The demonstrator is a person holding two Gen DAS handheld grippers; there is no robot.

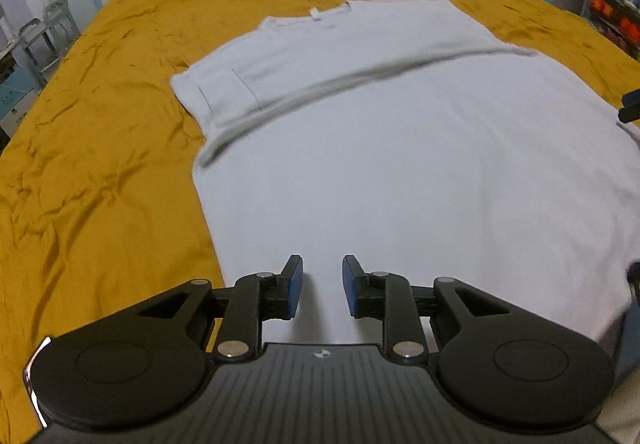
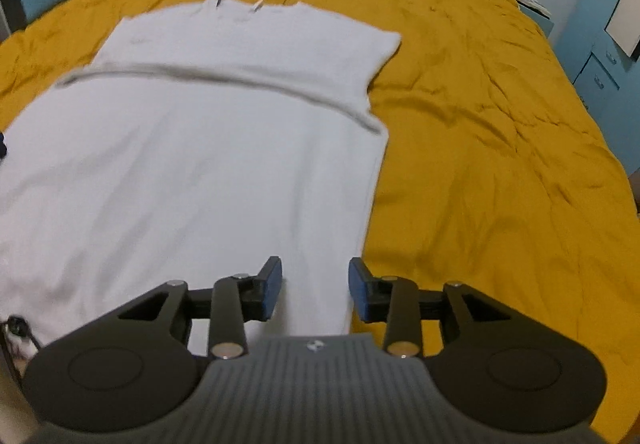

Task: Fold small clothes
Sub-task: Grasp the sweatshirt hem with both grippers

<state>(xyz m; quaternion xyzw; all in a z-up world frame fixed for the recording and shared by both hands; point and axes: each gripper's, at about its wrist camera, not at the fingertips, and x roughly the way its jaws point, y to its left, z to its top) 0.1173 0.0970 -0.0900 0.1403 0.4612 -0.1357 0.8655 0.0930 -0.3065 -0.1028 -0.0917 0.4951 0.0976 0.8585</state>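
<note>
A white T-shirt (image 1: 400,147) lies flat on a mustard-yellow bedspread (image 1: 100,147), collar at the far end, with a fold line running across its upper part. My left gripper (image 1: 322,286) is open and empty, hovering over the shirt's near hem by its left side. In the right wrist view the same shirt (image 2: 192,171) lies to the left and ahead. My right gripper (image 2: 315,290) is open and empty, over the shirt's near right edge, where it meets the bedspread (image 2: 500,163).
The bedspread is wrinkled and reaches well beyond the shirt on every side. Blue cabinets (image 2: 600,55) stand at the right, shelves (image 1: 616,11) at the far right, and a pale chair (image 1: 44,31) beside the bed at the left.
</note>
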